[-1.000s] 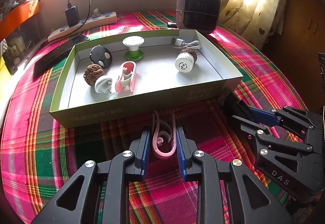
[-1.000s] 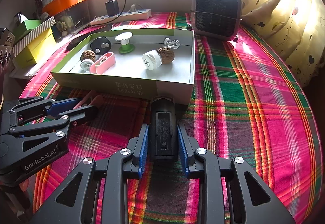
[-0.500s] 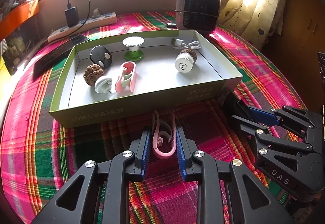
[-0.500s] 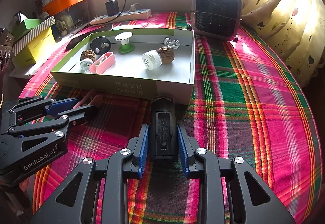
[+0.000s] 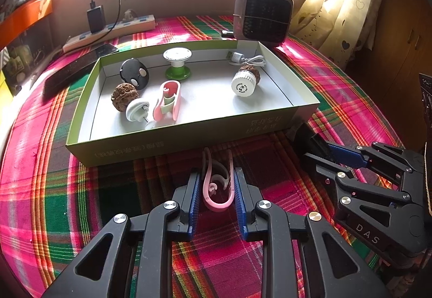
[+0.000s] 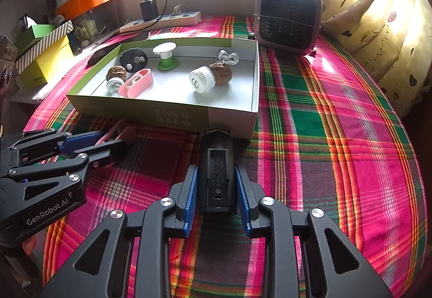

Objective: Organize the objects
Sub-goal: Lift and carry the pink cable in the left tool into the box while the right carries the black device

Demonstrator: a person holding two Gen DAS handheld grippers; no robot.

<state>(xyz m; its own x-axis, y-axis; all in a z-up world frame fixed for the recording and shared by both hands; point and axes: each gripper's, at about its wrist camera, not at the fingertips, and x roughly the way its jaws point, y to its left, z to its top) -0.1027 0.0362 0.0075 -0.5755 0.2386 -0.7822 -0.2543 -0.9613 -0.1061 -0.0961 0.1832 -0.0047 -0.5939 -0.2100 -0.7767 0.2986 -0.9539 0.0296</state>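
Remaining clamped: pink clip (image 5: 217, 190), black block (image 6: 217, 176).

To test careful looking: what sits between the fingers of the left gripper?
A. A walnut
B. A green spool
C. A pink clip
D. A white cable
C: the left gripper is shut on the pink clip, which lies on the plaid cloth in front of the box.
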